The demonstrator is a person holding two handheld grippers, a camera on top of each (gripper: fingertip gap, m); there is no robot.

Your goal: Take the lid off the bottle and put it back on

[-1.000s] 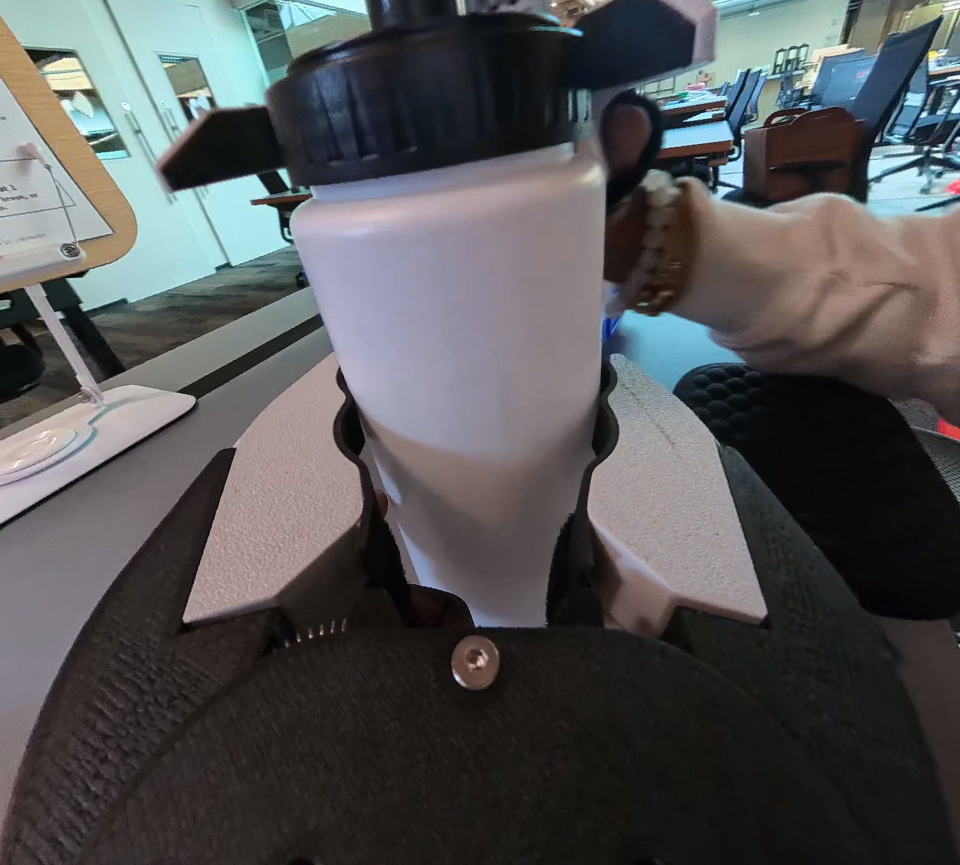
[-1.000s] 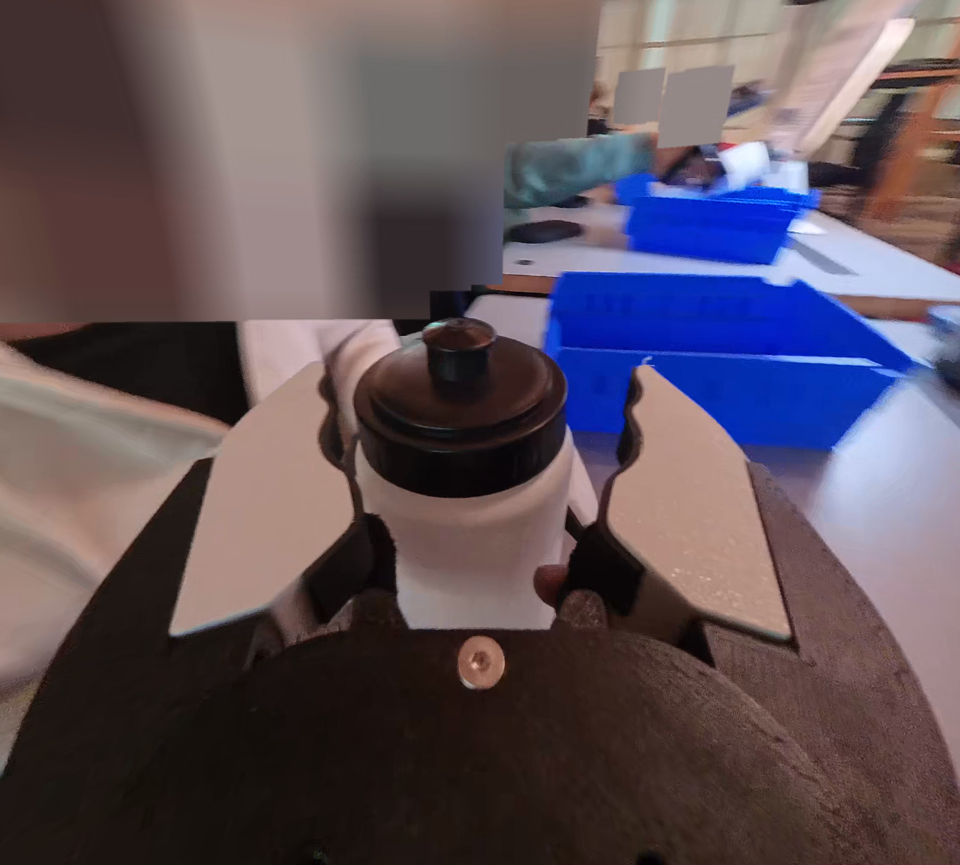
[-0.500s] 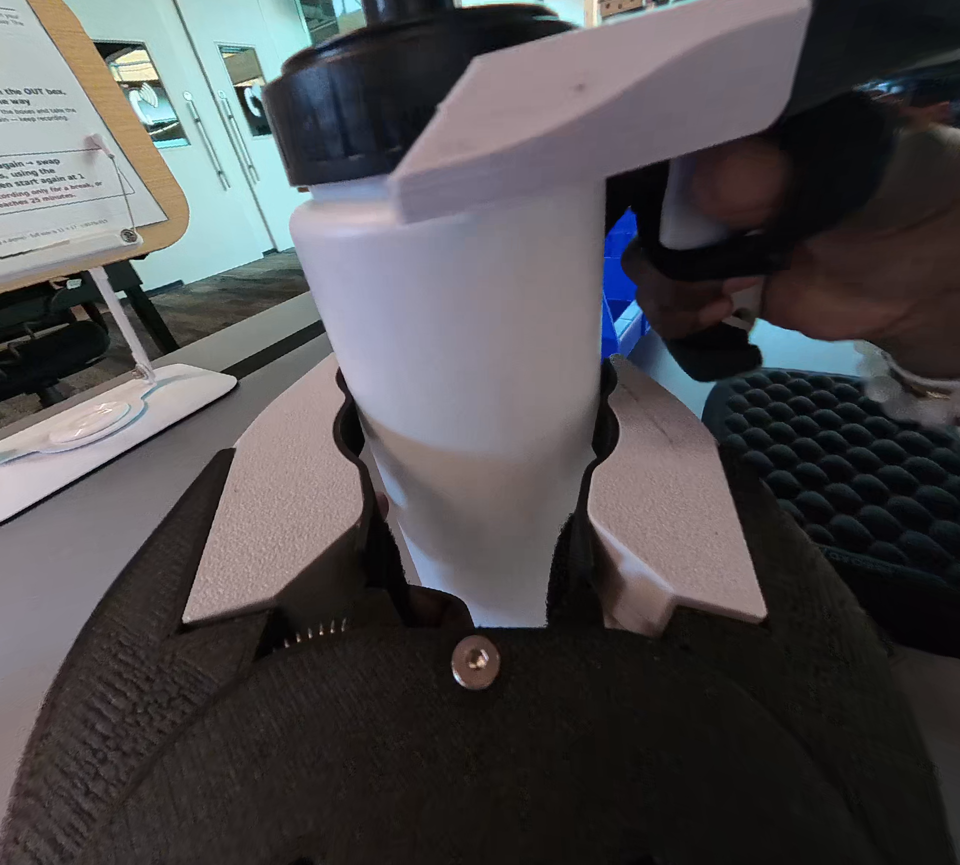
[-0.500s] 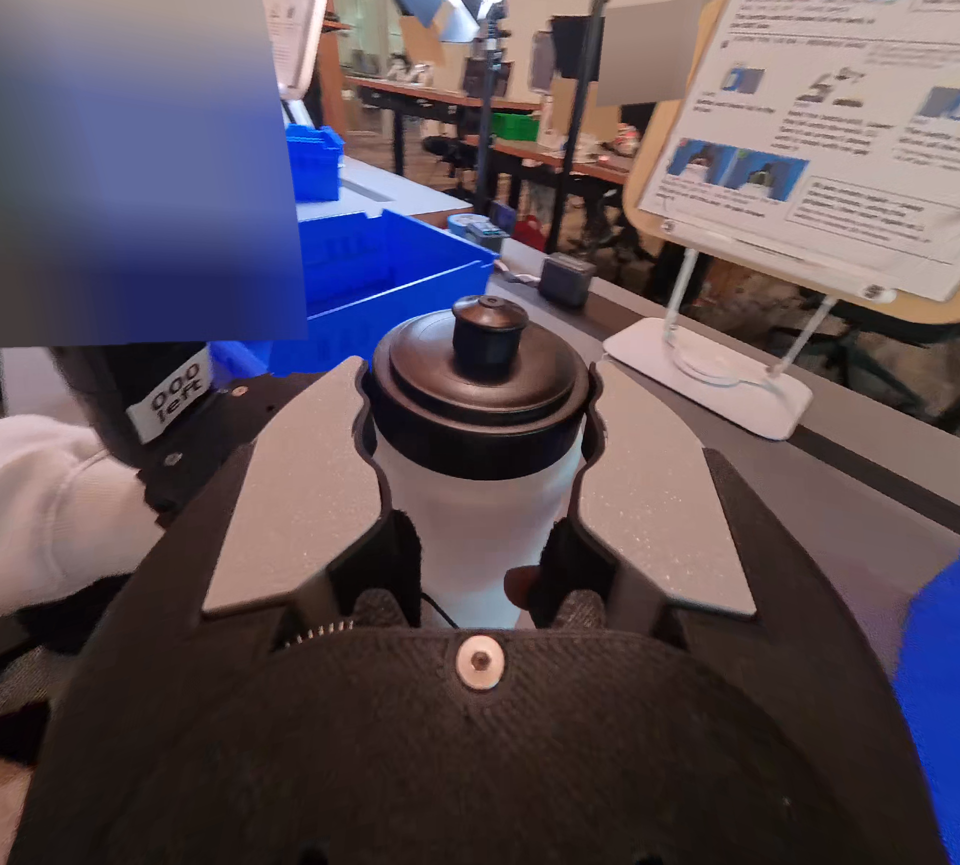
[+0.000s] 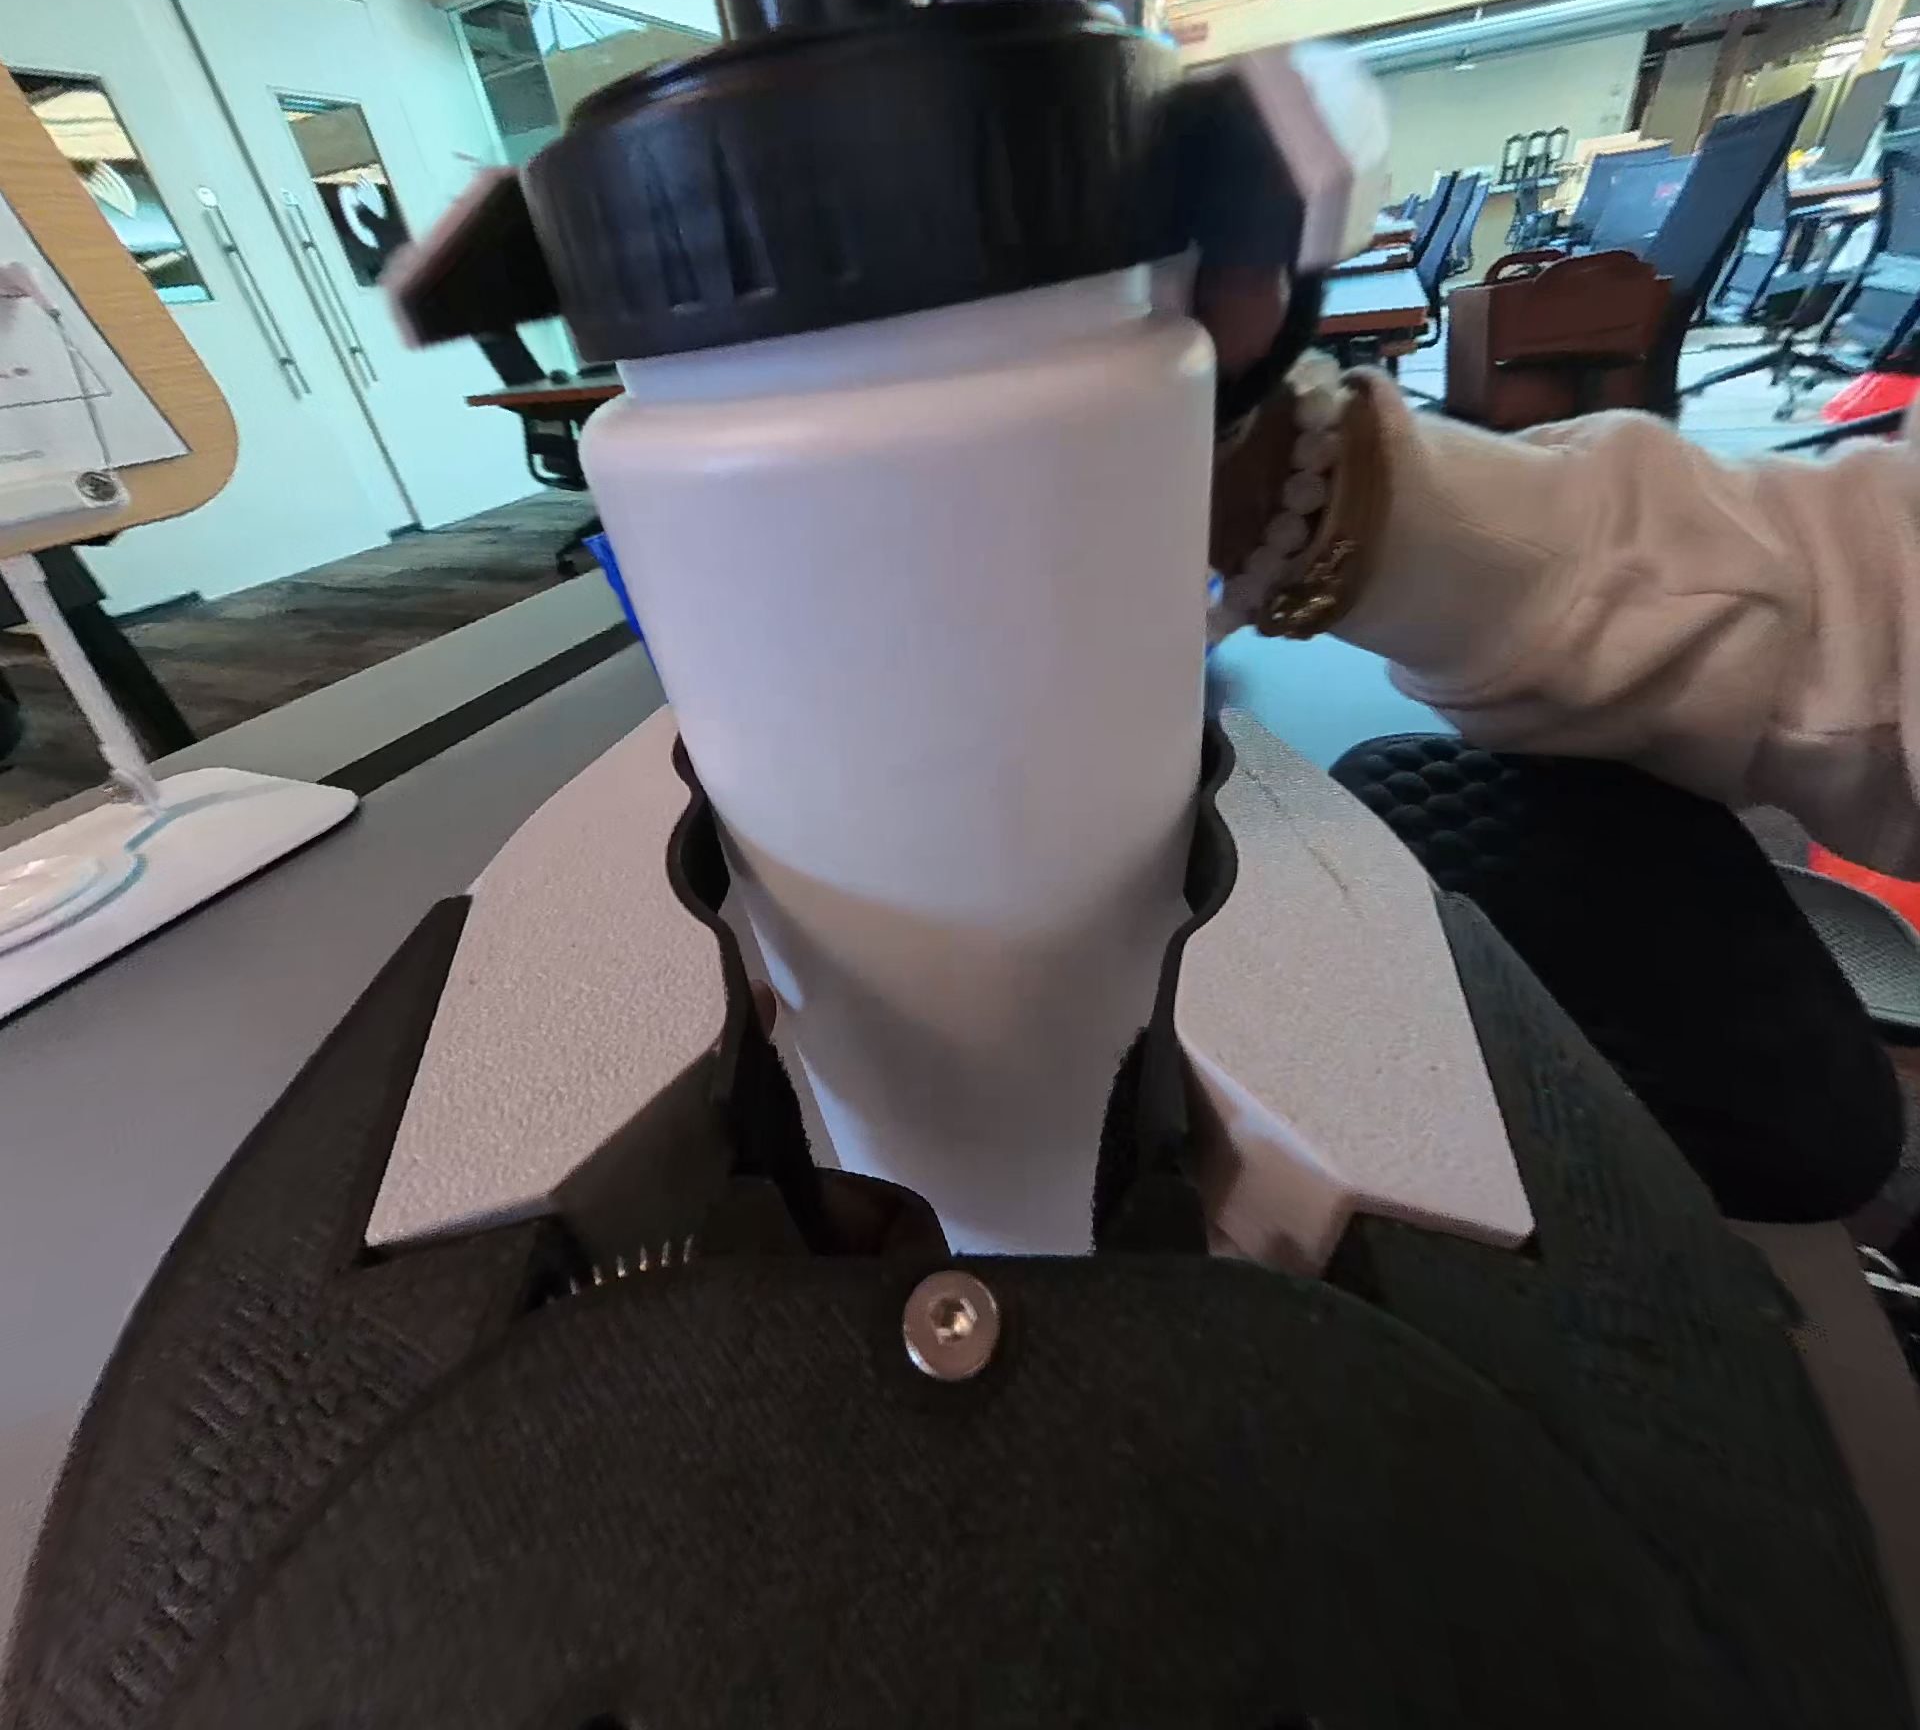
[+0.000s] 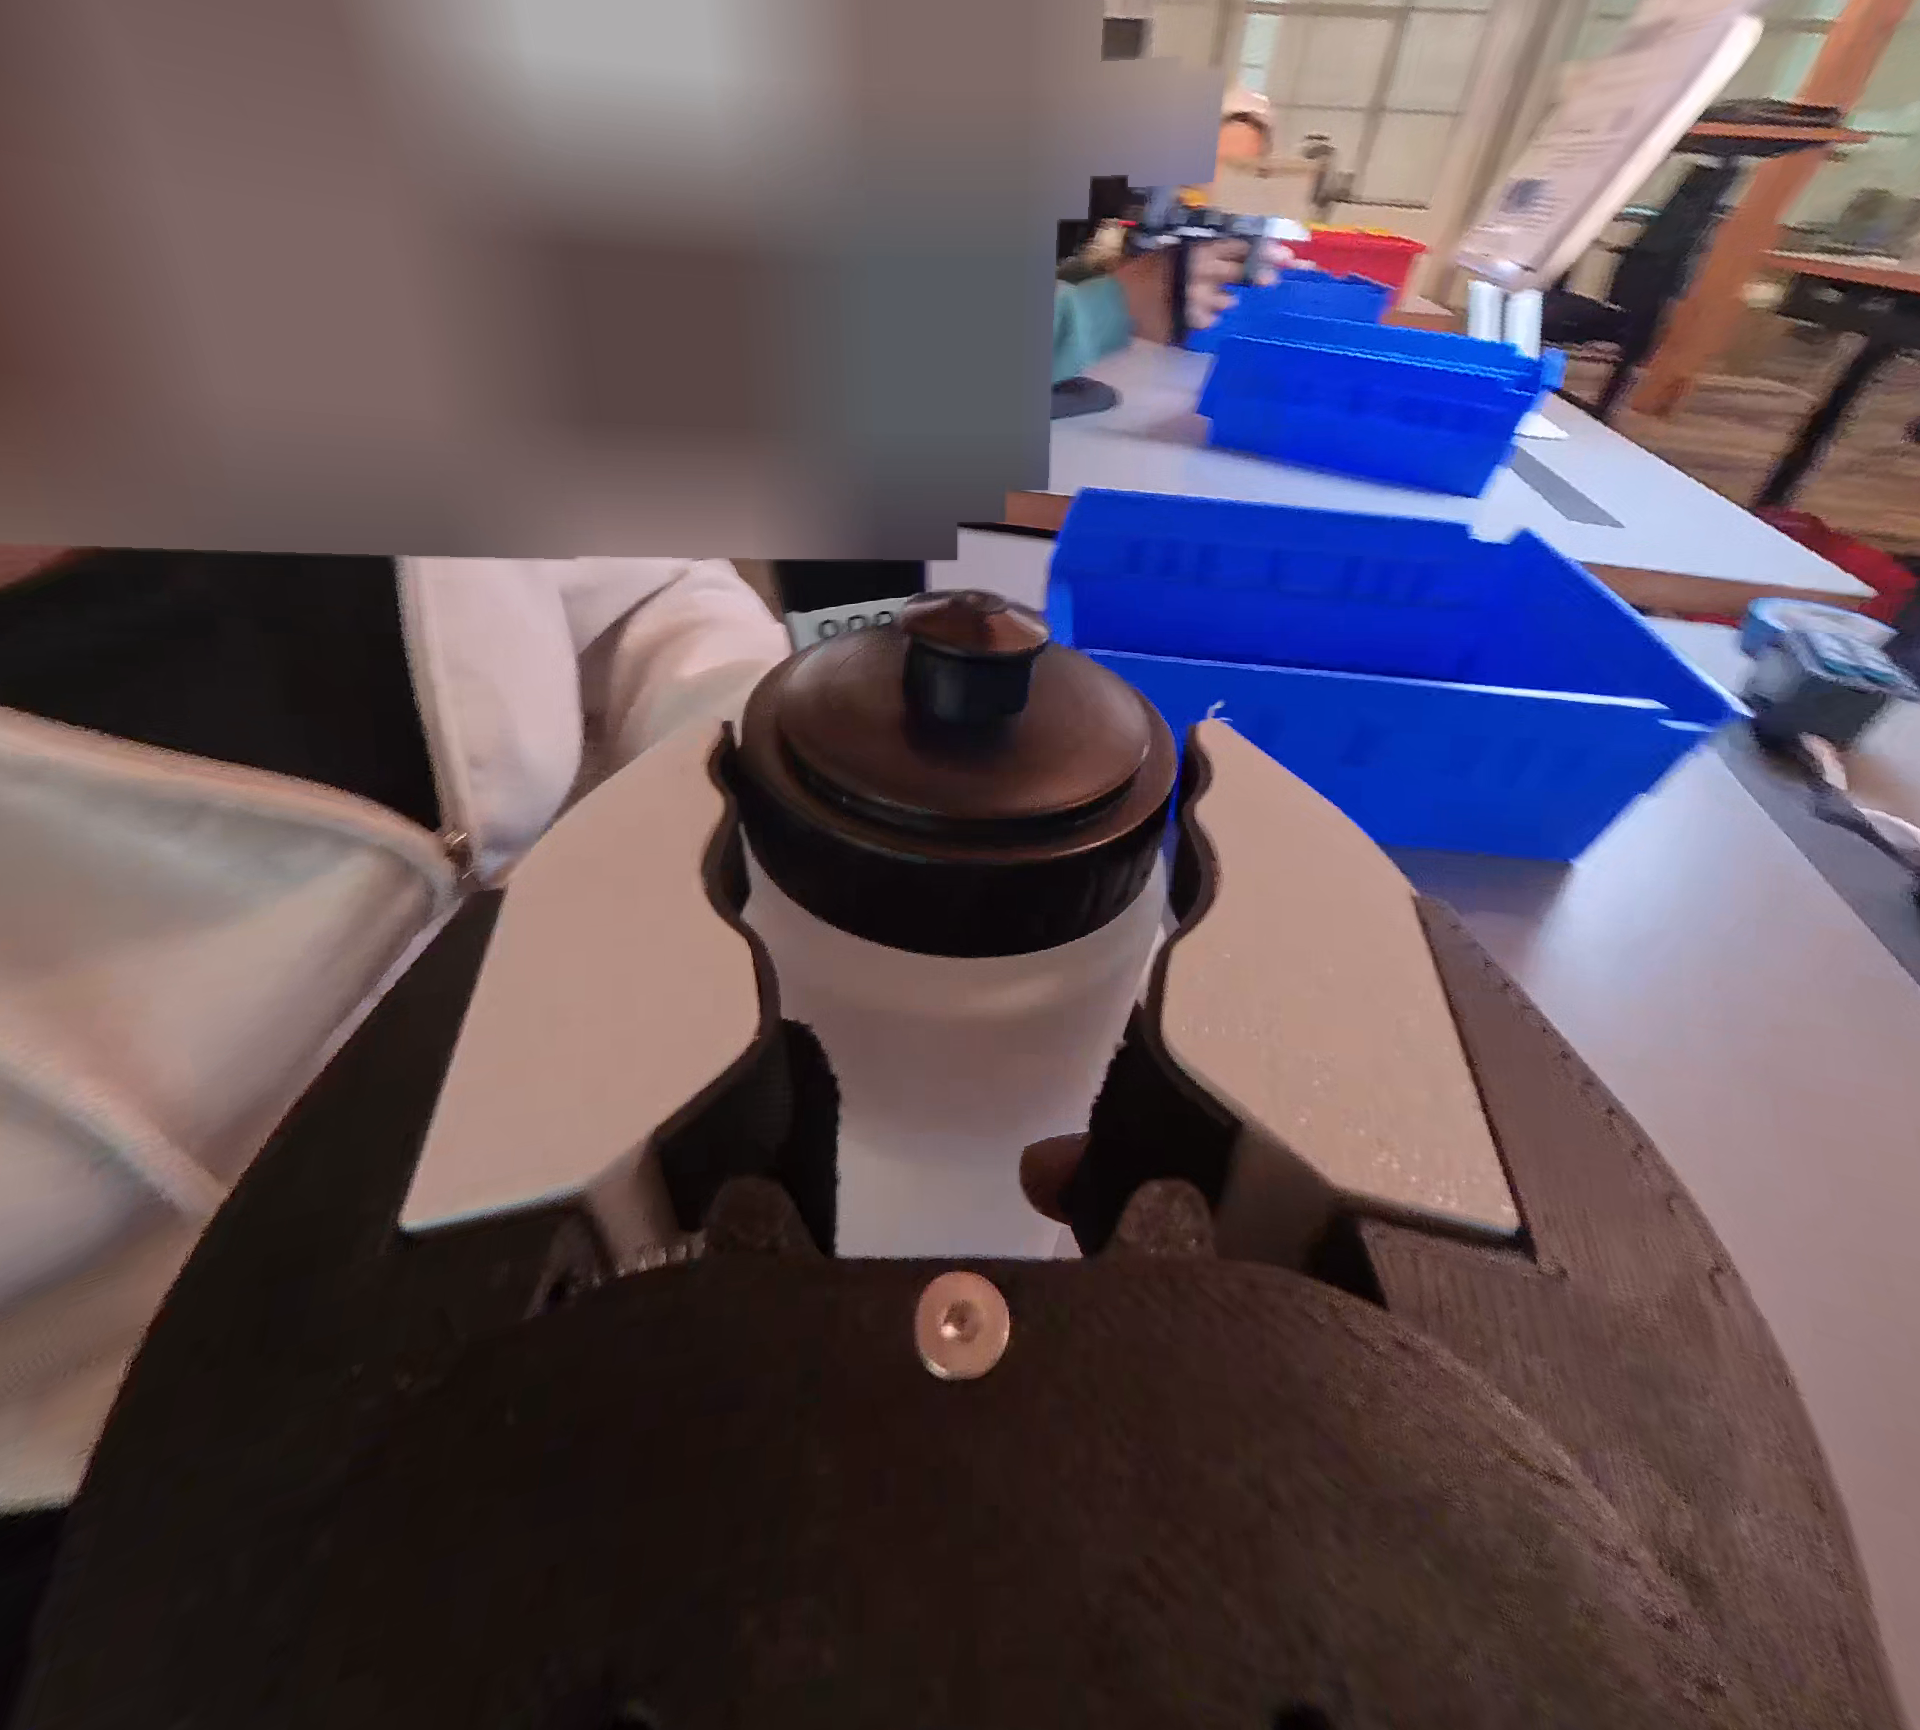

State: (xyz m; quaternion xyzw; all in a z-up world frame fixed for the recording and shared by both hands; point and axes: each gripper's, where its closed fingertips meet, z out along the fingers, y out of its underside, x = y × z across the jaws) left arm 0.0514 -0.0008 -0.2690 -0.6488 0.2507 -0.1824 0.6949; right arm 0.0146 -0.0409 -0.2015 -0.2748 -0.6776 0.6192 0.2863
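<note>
While your left gripper [image 5: 951, 849] clamps the white bottle [image 5: 914, 620] mid-frame, your right gripper [image 6: 951, 807] closes its fingers against the black lid [image 6: 951, 807] at centre. Keep both grips firm and turn squarely, so the threads don't bind.

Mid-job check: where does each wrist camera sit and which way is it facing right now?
Left wrist view: behind the left gripper, level, facing the white bottle it clamps; cream sleeve shows.
Right wrist view: behind the right gripper, angled down at the black lid it grips; blue bin beyond.
Shared: bottle, lid.
</note>
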